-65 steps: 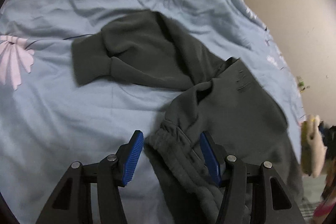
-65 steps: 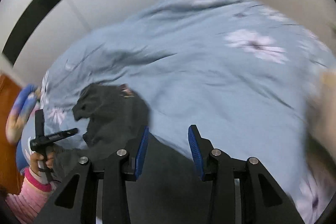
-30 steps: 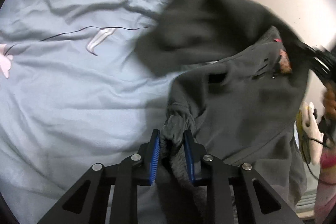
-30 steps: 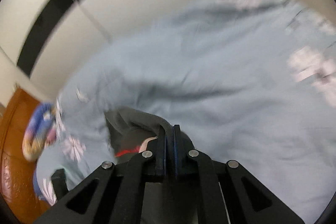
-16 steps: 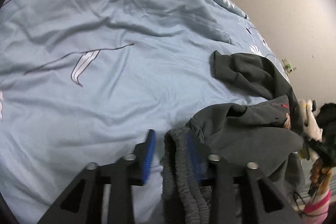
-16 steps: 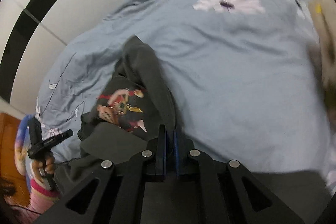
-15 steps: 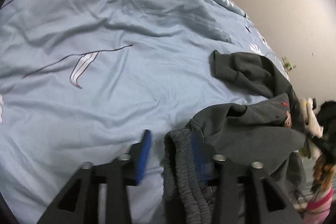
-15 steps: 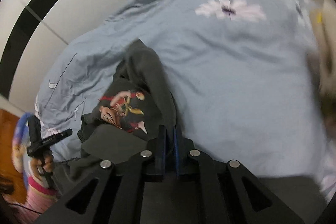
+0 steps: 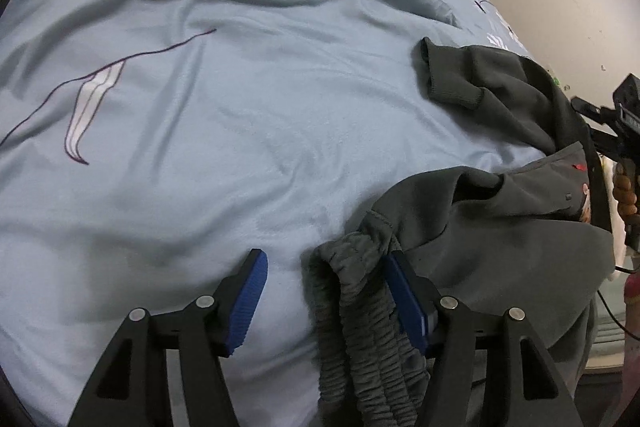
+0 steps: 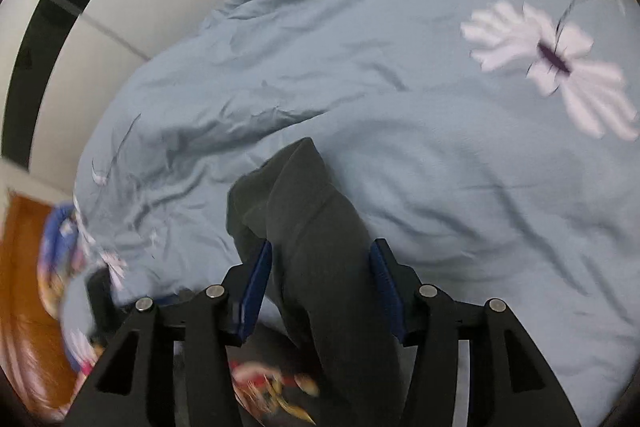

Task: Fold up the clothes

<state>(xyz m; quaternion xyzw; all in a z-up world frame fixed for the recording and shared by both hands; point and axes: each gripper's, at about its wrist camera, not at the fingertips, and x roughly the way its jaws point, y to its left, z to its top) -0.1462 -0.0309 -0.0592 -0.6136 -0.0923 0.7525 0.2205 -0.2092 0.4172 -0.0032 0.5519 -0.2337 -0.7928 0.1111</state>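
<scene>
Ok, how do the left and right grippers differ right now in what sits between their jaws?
The left gripper straddles the ribbed hem of the dark sweatshirt, which lies against one pad with bare bedsheet beside the other. The right gripper straddles a smooth sleeve that nearly fills its gap. The left view is sharp; the right is blurred. Shared: both jaws have just been opening, stand open, and no longer clamp the cloth.

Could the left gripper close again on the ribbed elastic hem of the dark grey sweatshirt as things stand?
Probably yes. The left gripper has just been opening, and the ribbed elastic hem lies bunched between its blue pads, close against the right-hand one. Nothing covers it on the light blue quilt.
</scene>
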